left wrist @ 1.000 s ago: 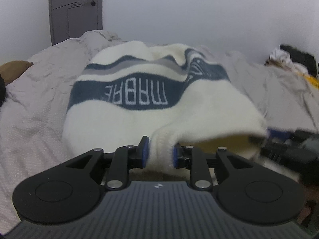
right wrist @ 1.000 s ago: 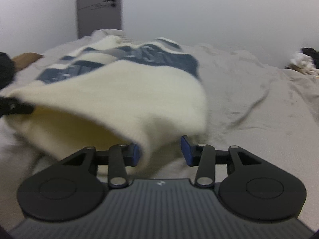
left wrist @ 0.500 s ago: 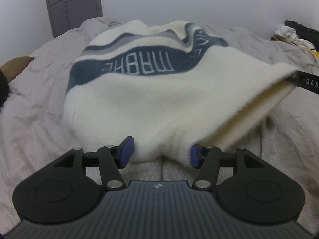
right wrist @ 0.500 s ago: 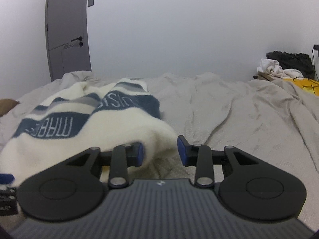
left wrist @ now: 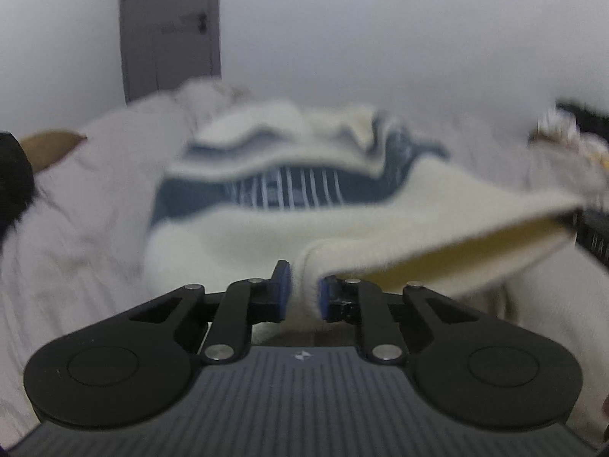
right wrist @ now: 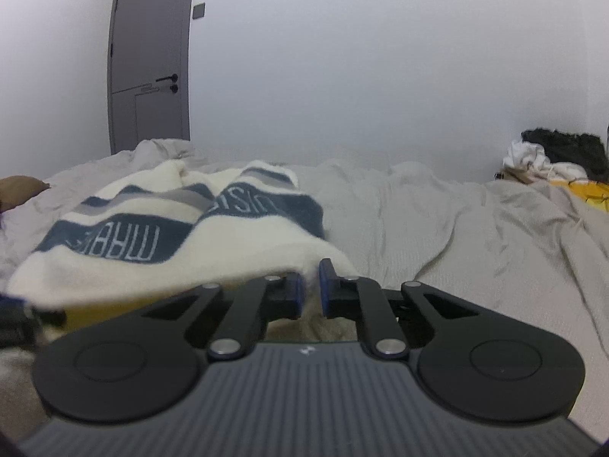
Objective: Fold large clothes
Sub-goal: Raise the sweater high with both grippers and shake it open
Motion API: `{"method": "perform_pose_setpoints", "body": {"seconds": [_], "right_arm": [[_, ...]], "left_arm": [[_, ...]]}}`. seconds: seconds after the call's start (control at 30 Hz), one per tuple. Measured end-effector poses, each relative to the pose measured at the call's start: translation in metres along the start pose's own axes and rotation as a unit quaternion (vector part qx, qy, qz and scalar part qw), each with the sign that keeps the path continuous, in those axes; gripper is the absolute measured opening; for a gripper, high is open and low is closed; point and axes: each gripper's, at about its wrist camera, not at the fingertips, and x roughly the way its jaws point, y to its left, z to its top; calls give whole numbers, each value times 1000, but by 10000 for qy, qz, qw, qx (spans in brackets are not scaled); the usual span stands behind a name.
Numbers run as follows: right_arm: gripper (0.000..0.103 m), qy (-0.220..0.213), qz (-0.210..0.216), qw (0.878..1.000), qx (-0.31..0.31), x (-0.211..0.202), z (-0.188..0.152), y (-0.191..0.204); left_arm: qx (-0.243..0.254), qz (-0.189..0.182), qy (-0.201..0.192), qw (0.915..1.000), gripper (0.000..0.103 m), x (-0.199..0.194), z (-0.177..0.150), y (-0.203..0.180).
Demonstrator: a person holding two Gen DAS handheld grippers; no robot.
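A cream sweater point(left wrist: 266, 236) with navy and grey bands and white lettering lies on the bed, its near hem lifted off the cover. My left gripper point(left wrist: 305, 291) has its jaws closing, and a fold of the hem is pinched between the blue pads. My right gripper point(right wrist: 311, 289) is shut on the other end of the same hem of the sweater point(right wrist: 190, 251). The hem is stretched between the two grippers and shows its yellowish inside. The left wrist view is blurred. The right gripper's body point(left wrist: 593, 236) shows at that view's right edge.
A crumpled grey bed cover point(right wrist: 437, 228) spreads to the right of the sweater. A pile of white, black and yellow clothes point(right wrist: 544, 160) lies at the far right. A brown pillow point(right wrist: 19, 186) sits far left, and a grey door point(right wrist: 152, 76) stands behind the bed.
The left jaws opened wide and then closed on the near hem. The right jaws narrowed onto the hem's other end. The hem has come up off the bed between them.
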Motion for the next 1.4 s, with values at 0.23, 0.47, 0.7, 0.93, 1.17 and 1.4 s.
{"method": "perform_pose_setpoints", "body": {"seconds": [0.23, 0.47, 0.7, 0.93, 1.17, 1.4], "right_arm": [[11, -626, -51, 9980, 78, -36, 33, 5], [11, -1221, -64, 9925, -50, -71, 79, 17], [11, -1636, 41, 9865, -81, -115, 133, 13], [11, -2171, 278, 9757, 135, -174, 200, 0], [11, -2676, 332, 9626, 250, -231, 282, -13], [11, -2936, 491, 9540, 357, -272, 370, -38]], "left_arm": [[-268, -94, -984, 9947, 17, -52, 29, 12], [-424, -111, -1496, 9878, 16, -94, 62, 22], [-372, -150, -2176, 9752, 16, -163, 106, 23], [-129, -189, -2851, 9582, 16, -242, 164, 14], [190, -250, -3540, 9347, 15, -327, 234, -1], [317, -486, -3920, 9181, 15, -378, 313, -17]]}}
